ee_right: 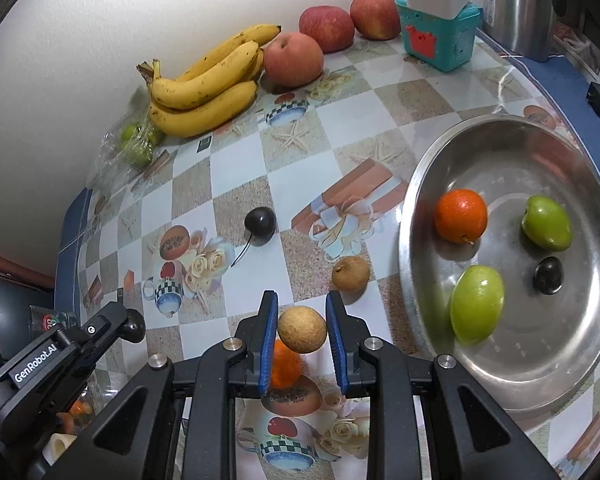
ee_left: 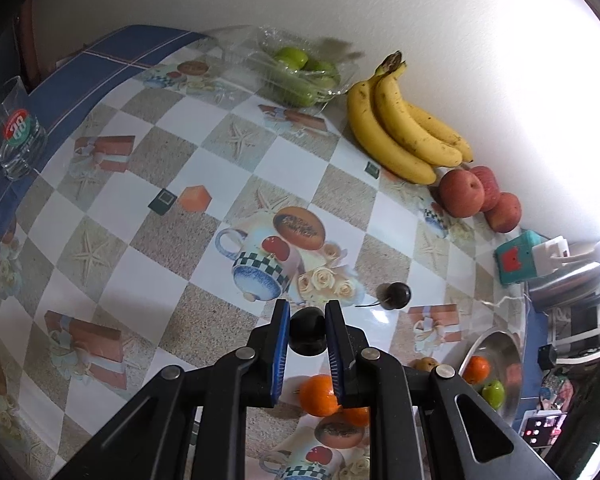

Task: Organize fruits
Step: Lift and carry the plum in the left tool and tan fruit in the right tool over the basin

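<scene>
On the patterned tablecloth [ee_left: 172, 152], fruit lies scattered between the wall and a steel bowl [ee_right: 512, 364] at the right. The left gripper [ee_left: 308, 334] has its blue pads closed against a dark plum [ee_left: 307, 332], lifted above the cloth, with an orange [ee_left: 318, 395] under it. The right gripper [ee_right: 302, 330] clamps a round tan fruit [ee_right: 302, 329] between its pads, just left of the bowl; a second tan fruit [ee_right: 350, 274] sits on the cloth slightly farther off. Another dark plum with a stem [ee_right: 261, 220] rests near the middle of the table. Inside the bowl lie an orange fruit [ee_right: 460, 216], two green fruits [ee_right: 477, 305] and a small dark one [ee_right: 547, 275]. Along the far wall are bananas [ee_right: 204, 92], three red apples [ee_right: 328, 29] and bagged green fruit [ee_left: 304, 72].
</scene>
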A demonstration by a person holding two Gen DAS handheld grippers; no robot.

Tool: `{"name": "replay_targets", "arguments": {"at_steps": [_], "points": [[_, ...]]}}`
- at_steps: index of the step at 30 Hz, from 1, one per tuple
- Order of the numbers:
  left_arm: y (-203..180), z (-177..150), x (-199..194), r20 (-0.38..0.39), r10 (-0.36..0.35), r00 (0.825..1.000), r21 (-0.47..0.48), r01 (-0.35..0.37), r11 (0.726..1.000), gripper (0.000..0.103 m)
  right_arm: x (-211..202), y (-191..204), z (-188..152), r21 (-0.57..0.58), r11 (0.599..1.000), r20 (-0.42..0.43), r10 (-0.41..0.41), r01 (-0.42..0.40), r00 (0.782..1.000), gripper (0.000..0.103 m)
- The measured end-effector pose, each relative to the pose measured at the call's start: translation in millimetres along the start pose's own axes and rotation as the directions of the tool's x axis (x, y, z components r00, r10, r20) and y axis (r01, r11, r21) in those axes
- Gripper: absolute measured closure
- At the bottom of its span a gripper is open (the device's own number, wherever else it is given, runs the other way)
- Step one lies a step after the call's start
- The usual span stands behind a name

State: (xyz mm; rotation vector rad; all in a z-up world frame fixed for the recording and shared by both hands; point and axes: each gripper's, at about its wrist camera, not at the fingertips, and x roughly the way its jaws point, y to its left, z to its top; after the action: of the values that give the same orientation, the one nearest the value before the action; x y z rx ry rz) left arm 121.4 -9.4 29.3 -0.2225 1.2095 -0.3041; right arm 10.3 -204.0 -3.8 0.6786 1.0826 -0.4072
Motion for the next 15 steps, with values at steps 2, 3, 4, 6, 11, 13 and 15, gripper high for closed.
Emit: {"name": "replay_targets", "arguments": {"at_steps": [2, 3, 4, 6, 11, 13, 15], "points": [[-3, -1, -2, 0.003, -0.006, 1.0, 0.005, 0.006, 1.0, 0.084, -2, -3, 1, 0.006, 1.0, 0.005, -0.002, 0.002, 1.0, 0.078], [-5, -2, -3, 0.004, -0.009, 1.0, 0.008, 0.009, 1.0, 0.084, -4, -4, 2, 0.01, 1.0, 0.009, -0.005, 0.005, 1.0, 0.078], [-7, -2, -3, 0.005, -0.014, 1.0, 0.012, 0.014, 1.0, 0.084, -5, -6, 2, 0.013, 1.0, 0.012, -0.009, 0.009, 1.0, 0.078], [-12, -3, -4, 0.004, -0.025, 1.0, 0.02, 0.025, 1.0, 0.084, -9, -10, 3, 0.022, 1.0, 0.02, -0.018, 0.018, 1.0, 0.078], [-29, -9, -6, 0.005, -0.034, 0.999, 0.065, 0.034, 0.997, 0.084, -16, -24, 7, 0.055, 0.998, 0.036, -0.045, 0.043, 0.998, 0.078], [-38, -13, -7, 0.0, -0.05, 0.999, 0.089, 0.05, 0.995, 0.084, -17, -30, 9, 0.072, 0.996, 0.038, -0.05, 0.047, 0.998, 0.078], [-50, -18, -7, -0.007, -0.064, 0.998, 0.119, 0.064, 0.991, 0.084, -20, -38, 11, 0.092, 0.995, 0.041, -0.053, 0.049, 0.998, 0.078]]}}
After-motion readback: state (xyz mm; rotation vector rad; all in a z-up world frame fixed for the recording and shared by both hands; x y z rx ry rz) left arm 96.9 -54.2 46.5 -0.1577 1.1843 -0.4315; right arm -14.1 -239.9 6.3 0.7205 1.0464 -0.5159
